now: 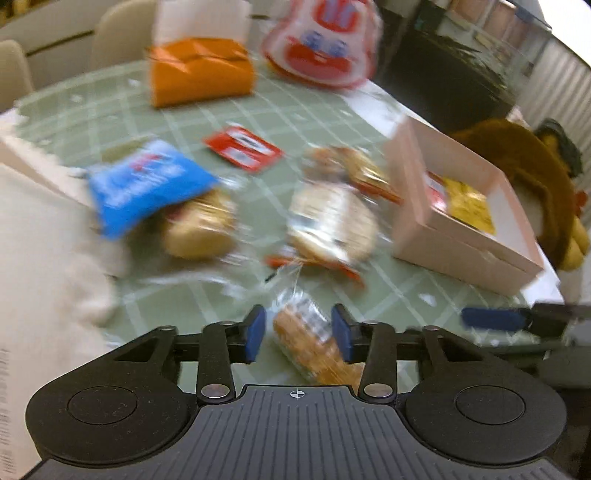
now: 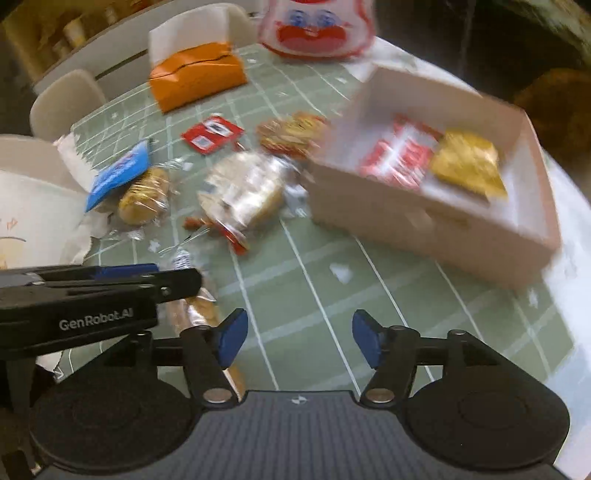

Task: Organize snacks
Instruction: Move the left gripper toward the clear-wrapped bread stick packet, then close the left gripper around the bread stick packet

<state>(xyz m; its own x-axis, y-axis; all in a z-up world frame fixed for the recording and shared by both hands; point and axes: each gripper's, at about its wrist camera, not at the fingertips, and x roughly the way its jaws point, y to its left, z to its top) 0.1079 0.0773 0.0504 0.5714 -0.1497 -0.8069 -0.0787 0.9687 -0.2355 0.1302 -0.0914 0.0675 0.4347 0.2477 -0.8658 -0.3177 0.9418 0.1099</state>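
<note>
Green checked cloth covers the surface [image 2: 325,280], with pale chairs [image 2: 66,99] beyond its far edge. On it, a pink cardboard box [image 2: 436,229] sits to the right, holding a red packet [image 2: 399,157] and a yellow packet [image 2: 467,166] side by side. Loose snacks crowd the middle: a large clear-wrapped round pastry [image 2: 242,190], a wrapped cookie pack with red trim [image 2: 291,134] behind it and just beside the box wall, a flat red sachet [image 2: 212,136], and a blue packet [image 2: 118,175] leaning over a wrapped bun [image 2: 144,197]. Farther back stand an orange tissue holder [image 2: 195,75] and a red-and-white printed bag [image 2: 317,26]. A white paper bag [image 1: 40,266] rises at the left edge.

The left claw [image 1: 298,332] is narrowed around a clear-wrapped biscuit pack [image 1: 314,339]; the pads sit close on either side, though blur makes it hard to say whether they actually press on it. The right claw [image 2: 299,338] stands wide with nothing between its pads, over bare cloth in front of the box, just beside the left claw.
</note>
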